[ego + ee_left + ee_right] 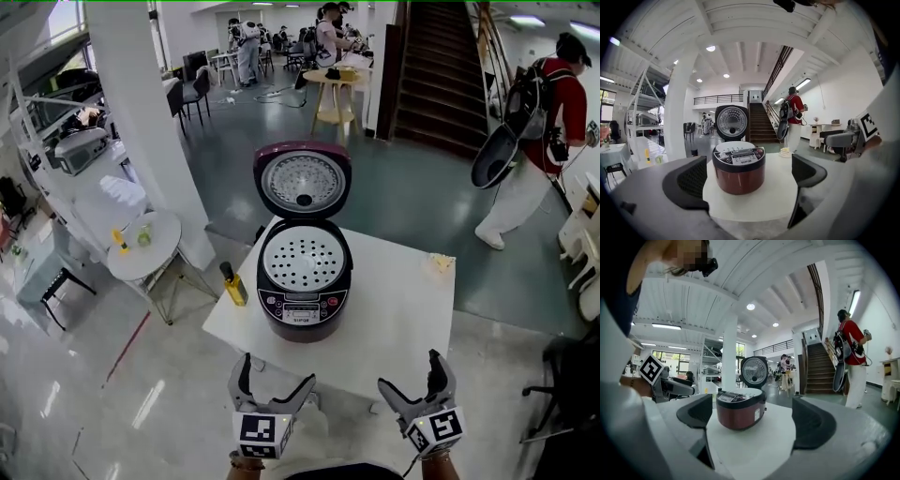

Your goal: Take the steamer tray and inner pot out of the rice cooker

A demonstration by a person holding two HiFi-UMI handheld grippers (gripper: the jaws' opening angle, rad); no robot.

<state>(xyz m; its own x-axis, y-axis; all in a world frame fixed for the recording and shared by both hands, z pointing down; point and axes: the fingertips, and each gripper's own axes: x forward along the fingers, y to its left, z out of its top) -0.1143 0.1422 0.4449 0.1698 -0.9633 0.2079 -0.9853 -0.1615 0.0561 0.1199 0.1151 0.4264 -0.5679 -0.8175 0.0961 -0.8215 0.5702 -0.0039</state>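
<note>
A dark red rice cooker (305,298) stands on the white table (403,328) with its lid (302,180) swung up and back. A white perforated steamer tray (302,259) sits in its mouth and hides the inner pot beneath. My left gripper (276,373) hovers open at the table's near edge, left of the cooker's front. At the same edge, to the right, my right gripper (411,373) is open too. In both gripper views the cooker (738,168) (740,408) shows ahead between spread, empty jaws, well beyond the fingertips.
An oil bottle (233,284) stands at the table's left edge, and a small pale yellow thing (439,265) lies at the far right corner. A round side table (142,246) is to the left. A person in red (539,131) walks past at the far right.
</note>
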